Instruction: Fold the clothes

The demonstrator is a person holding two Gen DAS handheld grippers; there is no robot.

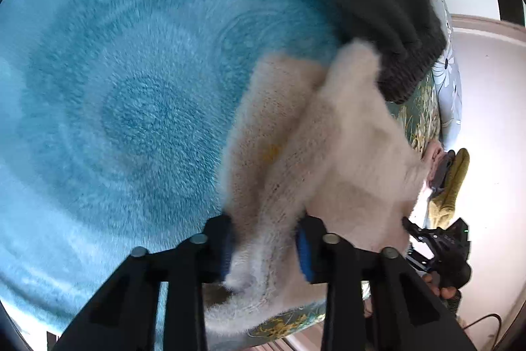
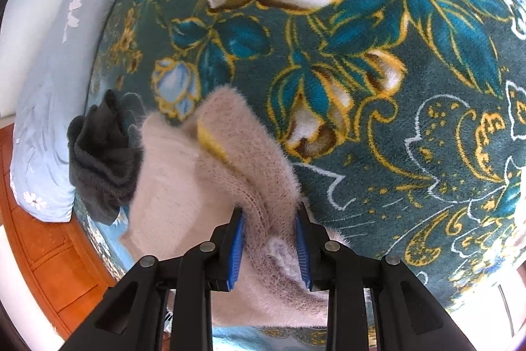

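Both tongs apparently around sweater

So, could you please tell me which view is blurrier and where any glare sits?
Left wrist view: the blue blanket and beige sweater are smeared by motion blur, and the floor at right is washed out. Right wrist view: the floral blanket is fairly sharp, with fisheye bending at the edges.
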